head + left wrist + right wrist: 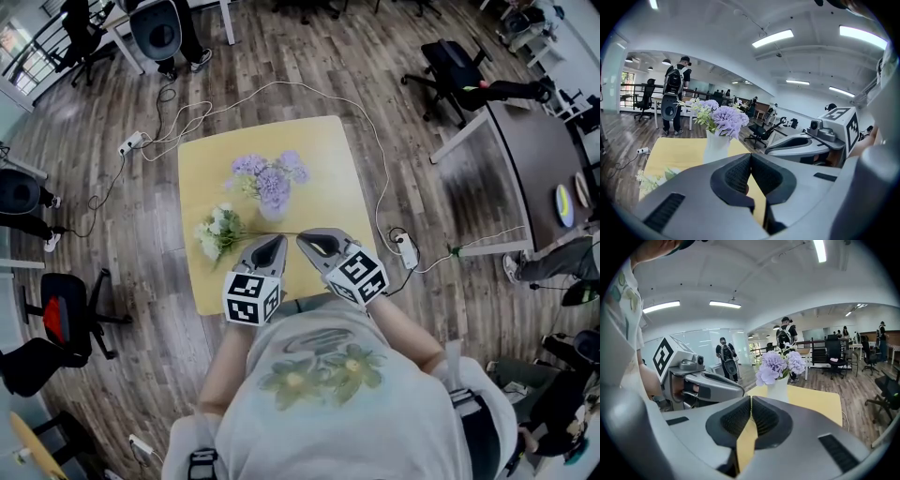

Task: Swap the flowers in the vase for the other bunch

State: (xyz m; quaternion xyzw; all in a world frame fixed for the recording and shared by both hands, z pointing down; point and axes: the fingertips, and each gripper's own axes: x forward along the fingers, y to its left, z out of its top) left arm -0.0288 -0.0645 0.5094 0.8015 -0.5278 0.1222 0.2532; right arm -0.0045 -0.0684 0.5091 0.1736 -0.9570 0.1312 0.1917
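Note:
A white vase with purple flowers stands mid-table on the yellow table. A white-flowered bunch lies flat to the vase's left, its thin stem running right, just ahead of both grippers' tips. My left gripper and right gripper hover side by side near the table's front edge, both shut with nothing between their pads. The left gripper view shows its closed tips below the vase. In the right gripper view the closed tips sit below the vase.
Cables and a power strip lie on the wooden floor around the table. Office chairs and a grey desk stand to the right, more chairs to the left. A person with a backpack stands beyond the table.

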